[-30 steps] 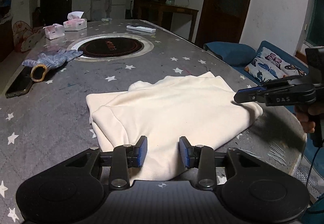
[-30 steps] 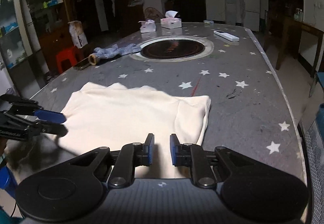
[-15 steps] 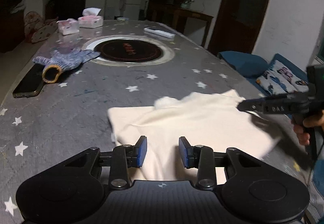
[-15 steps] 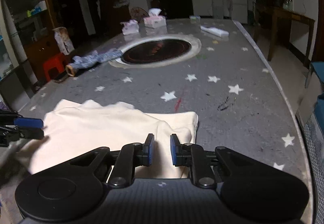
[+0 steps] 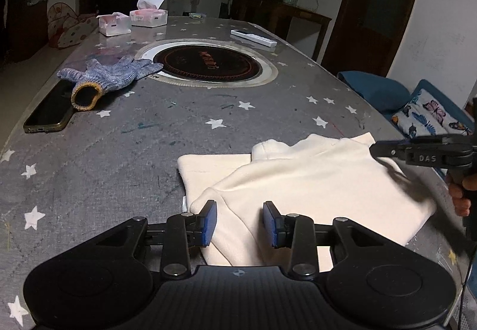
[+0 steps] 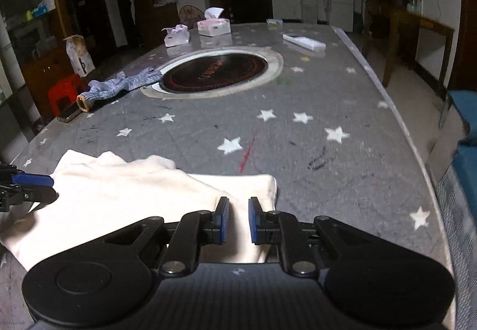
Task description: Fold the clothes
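Cream garment [image 5: 313, 189] lies folded near the bench's [image 5: 149, 136] near edge, toward its right-hand corner as the left wrist view shows it, and over the last second it has slid closer to that edge while both tools travelled level across the bench with it. A second ago it spread as a broader, flatter shape; now a top layer sits diagonally over a bottom panel, whose square corner pokes out toward the bench's left edge. My reading is that the fold is largely made and the cloth is being dragged or squared into place, with perhaps one more fold left. The left tool [image 5: 240, 224] hangs over the garment's near-left corner, its blue pads clearly apart and widening slightly; cloth shows in the gap below them, but the pads do not press on it. The right tool [image 6: 238, 219] sits over the garment's near-right corner with only a narrow gap between its pads, much as before; cloth shows through that slit, though I cannot tell whether any is pinched (the fabric seems to lie beneath, not between). The garment looks soft and thick, fleece-like, with rounded fold lines, a small bump at its far edge and no sharp creases.
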Action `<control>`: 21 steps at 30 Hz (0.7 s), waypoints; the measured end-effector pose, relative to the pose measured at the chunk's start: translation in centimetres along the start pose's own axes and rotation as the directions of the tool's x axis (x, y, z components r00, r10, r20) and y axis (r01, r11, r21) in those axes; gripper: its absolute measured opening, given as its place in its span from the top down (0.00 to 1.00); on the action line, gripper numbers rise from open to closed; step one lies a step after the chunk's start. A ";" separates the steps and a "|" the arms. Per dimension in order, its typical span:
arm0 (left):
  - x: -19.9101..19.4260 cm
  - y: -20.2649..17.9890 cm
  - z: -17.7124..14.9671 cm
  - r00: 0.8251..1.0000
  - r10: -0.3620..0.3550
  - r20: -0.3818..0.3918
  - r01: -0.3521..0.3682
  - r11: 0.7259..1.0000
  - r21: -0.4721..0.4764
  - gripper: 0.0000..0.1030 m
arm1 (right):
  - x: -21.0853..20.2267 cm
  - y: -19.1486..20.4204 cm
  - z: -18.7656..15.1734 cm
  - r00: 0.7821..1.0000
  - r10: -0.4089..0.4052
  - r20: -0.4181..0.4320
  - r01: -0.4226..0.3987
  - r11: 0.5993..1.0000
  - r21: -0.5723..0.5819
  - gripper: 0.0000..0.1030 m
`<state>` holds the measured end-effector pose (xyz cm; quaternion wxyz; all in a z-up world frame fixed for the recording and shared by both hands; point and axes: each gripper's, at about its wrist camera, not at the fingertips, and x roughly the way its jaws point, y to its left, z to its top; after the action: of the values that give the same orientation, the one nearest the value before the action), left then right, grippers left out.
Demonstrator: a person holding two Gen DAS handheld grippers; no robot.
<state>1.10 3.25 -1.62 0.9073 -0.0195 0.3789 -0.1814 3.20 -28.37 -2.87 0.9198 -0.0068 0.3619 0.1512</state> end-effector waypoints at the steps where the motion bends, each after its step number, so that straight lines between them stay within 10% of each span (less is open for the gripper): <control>1: 0.0 -0.2 0.1 1.000 0.003 -0.003 -0.003 1.000 0.000 0.60 | -0.2 0.3 0.0 1.000 0.004 0.008 -0.004 1.000 -0.012 0.87; 21: -1.4 -2.2 -0.4 0.991 0.129 -0.020 -0.129 0.991 0.028 0.32 | -2.7 7.2 -2.2 0.990 0.140 -0.005 -0.140 0.978 -0.154 0.70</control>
<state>-0.76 1.71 -0.53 0.9131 0.0192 0.3867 -0.1277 -2.19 -22.56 -2.02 0.9047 -0.0519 0.3461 0.2431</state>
